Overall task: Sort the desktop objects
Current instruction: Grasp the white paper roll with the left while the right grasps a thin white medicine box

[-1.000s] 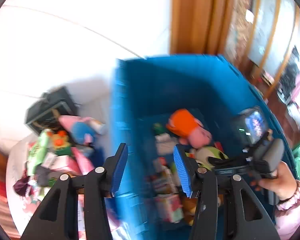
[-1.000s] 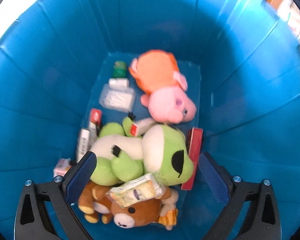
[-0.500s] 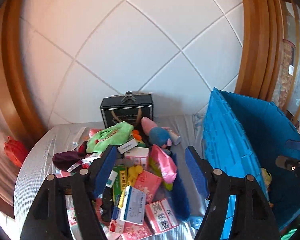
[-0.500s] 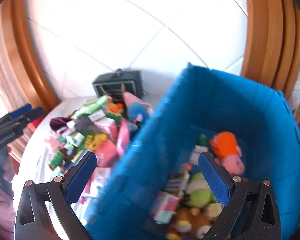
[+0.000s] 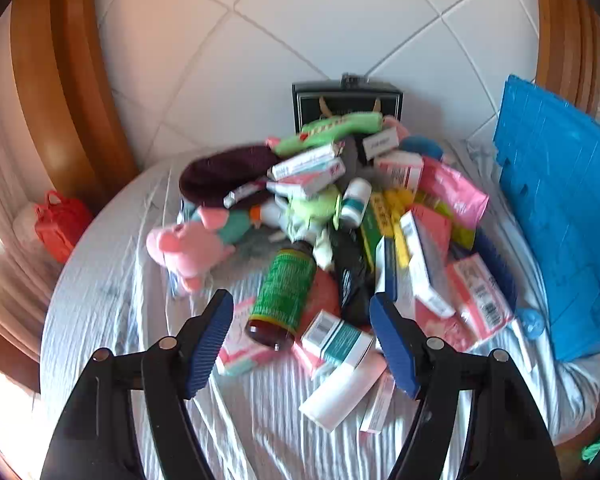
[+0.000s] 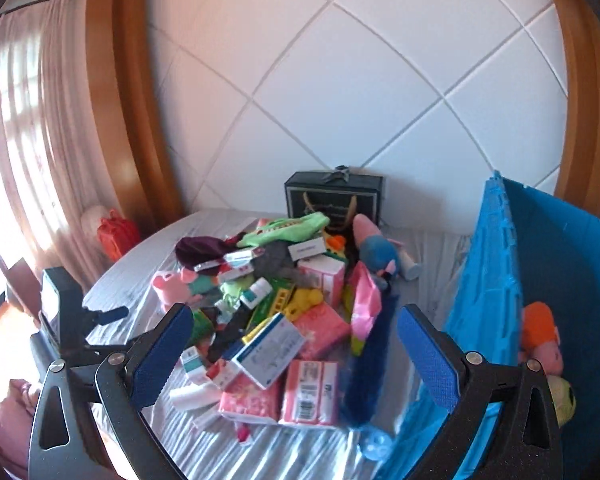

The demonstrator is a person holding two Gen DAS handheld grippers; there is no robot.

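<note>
Both empty, the left gripper [image 5: 302, 334] half open and the right gripper [image 6: 296, 354] wide, face the pile [image 5: 340, 216]; next, probably close on the bottle [image 5: 286, 292].

the blue bin [image 5: 556, 216] is cut off by the right edge of the left wrist view, so its inside is hidden there. in the right wrist view only a slice of the inside shows, with an orange and pink plush [image 6: 540, 338] and a green plush [image 6: 562, 400] half hidden behind the right gripper's arm. print on the medicine boxes [image 5: 336, 338] is too blurred to read. the black gift box [image 5: 346, 104] at the far edge of the surface is partly hidden by the pile. the brown bottle [image 5: 286, 292] covers part of a pink box.
</note>
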